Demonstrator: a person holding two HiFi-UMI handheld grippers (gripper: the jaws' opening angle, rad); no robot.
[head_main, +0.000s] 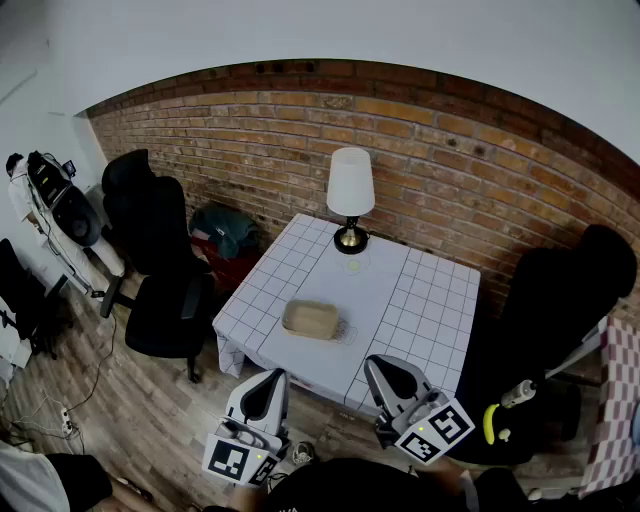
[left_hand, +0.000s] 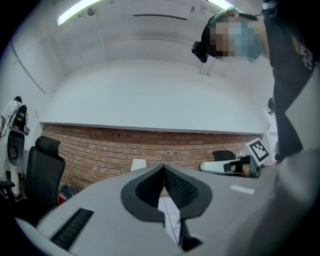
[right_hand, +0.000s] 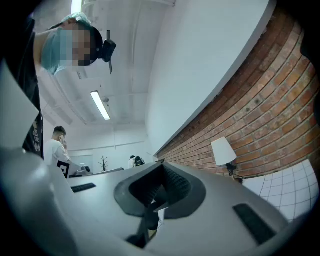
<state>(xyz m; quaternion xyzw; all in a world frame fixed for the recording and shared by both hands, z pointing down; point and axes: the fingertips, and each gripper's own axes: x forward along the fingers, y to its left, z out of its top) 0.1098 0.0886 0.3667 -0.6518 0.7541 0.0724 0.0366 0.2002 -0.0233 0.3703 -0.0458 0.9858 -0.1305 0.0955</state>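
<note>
Head view: tan box (head_main: 311, 319) on the table (head_main: 420, 300), just in front of the lamp (head_main: 351, 195). Prob. light, maybe soft-sided, so take it by a short end. Contents: can't tell. Your left gripper (head_main: 268, 385) & right gripper (head_main: 388, 372) hang farther from the lamp, clear of the box.
Left gripper view: the 2 jaws are together, nothing between.
Right gripper view: same.
</note>
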